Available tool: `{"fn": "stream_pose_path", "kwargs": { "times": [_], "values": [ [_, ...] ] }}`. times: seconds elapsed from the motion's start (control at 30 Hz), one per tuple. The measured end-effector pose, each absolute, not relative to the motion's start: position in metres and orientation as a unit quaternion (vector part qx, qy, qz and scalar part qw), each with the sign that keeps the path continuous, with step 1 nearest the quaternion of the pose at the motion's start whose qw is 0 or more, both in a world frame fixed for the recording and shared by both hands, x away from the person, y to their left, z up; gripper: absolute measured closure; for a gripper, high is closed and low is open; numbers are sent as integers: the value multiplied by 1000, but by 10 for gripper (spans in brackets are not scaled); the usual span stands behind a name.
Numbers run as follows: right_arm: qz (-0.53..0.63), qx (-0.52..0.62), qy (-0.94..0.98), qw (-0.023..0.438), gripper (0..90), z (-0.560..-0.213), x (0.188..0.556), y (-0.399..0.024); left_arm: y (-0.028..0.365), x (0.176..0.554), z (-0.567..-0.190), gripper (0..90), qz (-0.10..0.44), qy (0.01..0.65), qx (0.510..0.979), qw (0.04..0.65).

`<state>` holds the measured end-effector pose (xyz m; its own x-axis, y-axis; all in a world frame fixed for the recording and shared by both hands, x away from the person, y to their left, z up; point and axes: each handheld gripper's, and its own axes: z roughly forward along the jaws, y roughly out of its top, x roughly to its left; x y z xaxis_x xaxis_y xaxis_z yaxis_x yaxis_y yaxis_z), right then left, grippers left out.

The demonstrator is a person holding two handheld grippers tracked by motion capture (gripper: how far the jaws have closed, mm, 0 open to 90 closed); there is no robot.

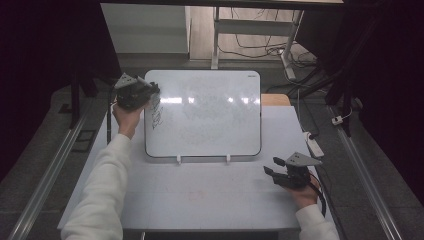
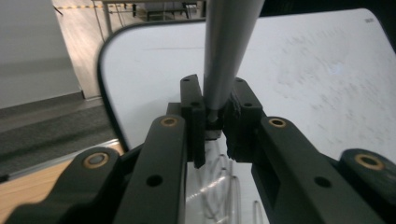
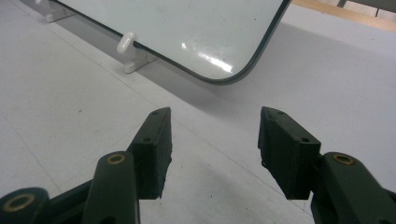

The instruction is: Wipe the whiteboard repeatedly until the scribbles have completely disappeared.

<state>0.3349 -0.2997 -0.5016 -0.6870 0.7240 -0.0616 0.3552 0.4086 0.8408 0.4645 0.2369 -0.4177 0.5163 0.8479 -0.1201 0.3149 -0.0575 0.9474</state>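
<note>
1. High view: a whiteboard [image 1: 210, 112] stands propped on two small white feet [image 1: 178, 160] on the pale worktop [image 1: 200, 195]. The left tool [image 1: 152, 90] is raised at the board's upper left corner, carried by a hand in a white sleeve [image 1: 102, 185]. Dark scribbles [image 1: 156, 112] run down the board's left edge just below it. The right tool [image 1: 270, 167] rests low near the board's lower right corner, apart from it, with a grey three-cornered plate on top.

2. Left gripper view: the left tool [image 2: 215, 122] is clenched on a grey marker [image 2: 229, 51], whose barrel rises up out of the jaws. Its tip end sits between the pads, over the whiteboard [image 2: 317, 70]. Looping pen lines [image 2: 219, 186] show on the board below the jaws.

3. Right gripper view: the right tool [image 3: 214, 140] is released, its jaws standing well apart with bare worktop [image 3: 56, 107] between them. The whiteboard's rounded corner [image 3: 243, 70] and one white foot [image 3: 127, 44] lie ahead.
</note>
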Motion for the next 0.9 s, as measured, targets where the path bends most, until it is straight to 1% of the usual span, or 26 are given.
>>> {"fn": "stream_pose_path", "kwargs": {
  "times": [0.03, 0.1, 0.17, 0.2, 0.27, 0.37, 0.43, 0.5, 0.63, 0.7, 0.9],
  "values": [
    [431, 331, 811, 215, 447, -502, 335, -299, 233, 464, -418, 786, 246, 418, 693, 533],
    [430, 330, 812, 217, 445, -501, 334, -300, 232, 462, -415, 786, 264, 408, 706, 515],
    [430, 333, 810, 220, 441, -500, 334, -301, 242, 462, -410, 786, 280, 429, 688, 513],
    [431, 335, 809, 219, 438, -500, 335, -302, 249, 463, -409, 786, 275, 442, 680, 517],
    [432, 337, 808, 220, 437, -501, 335, -302, 254, 463, -411, 787, 269, 446, 680, 516],
    [431, 334, 809, 219, 437, -501, 335, -301, 245, 461, -415, 787, 250, 431, 690, 525],
    [430, 333, 811, 218, 437, -502, 336, -300, 232, 461, -419, 787, 250, 415, 701, 523],
    [425, 333, 813, 218, 435, -503, 336, -299, 226, 462, -419, 787, 260, 406, 707, 518],
    [431, 335, 808, 221, 436, -500, 334, -301, 238, 465, -412, 787, 281, 420, 695, 512],
    [435, 337, 806, 218, 436, -500, 335, -302, 241, 464, -413, 788, 277, 423, 693, 514],
    [429, 331, 811, 219, 436, -502, 335, -300, 232, 458, -420, 788, 283, 402, 706, 509]
  ]
}}
